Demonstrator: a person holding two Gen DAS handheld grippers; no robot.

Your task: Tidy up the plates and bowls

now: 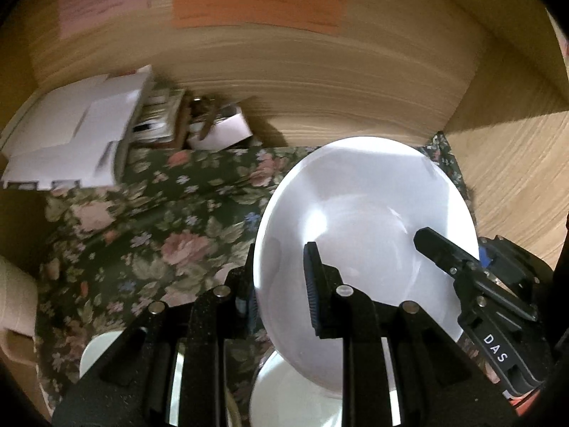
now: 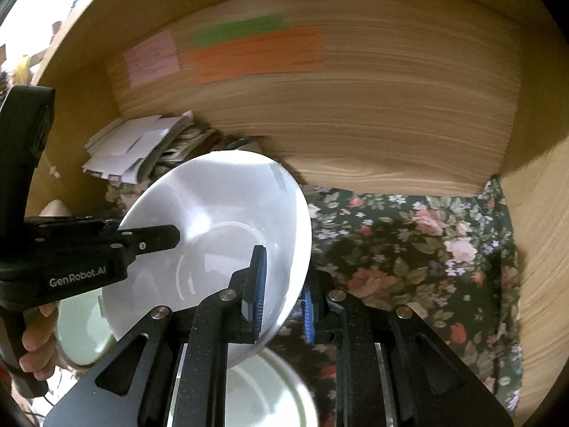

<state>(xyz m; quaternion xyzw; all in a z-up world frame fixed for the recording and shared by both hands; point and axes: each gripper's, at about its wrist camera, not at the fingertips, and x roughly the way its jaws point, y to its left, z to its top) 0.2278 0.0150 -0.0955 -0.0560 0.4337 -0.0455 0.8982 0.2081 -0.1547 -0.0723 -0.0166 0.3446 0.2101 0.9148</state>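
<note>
Floral cloth (image 2: 409,249) covers the surface inside a wooden alcove (image 2: 355,124). Both grippers, left (image 1: 281,284) and right (image 2: 284,284), have jaws clamped on one white bowl's (image 2: 220,213) opposite rims, above the cloth.

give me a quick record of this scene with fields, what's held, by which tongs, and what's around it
held: white bowl, tilted, off the surface
left tongs: shut on the bowl's rim
right tongs: shut on the opposite rim
below: another white dish
surface: floral cloth
back left: white papers
wall: wood panel with coloured notes
</note>
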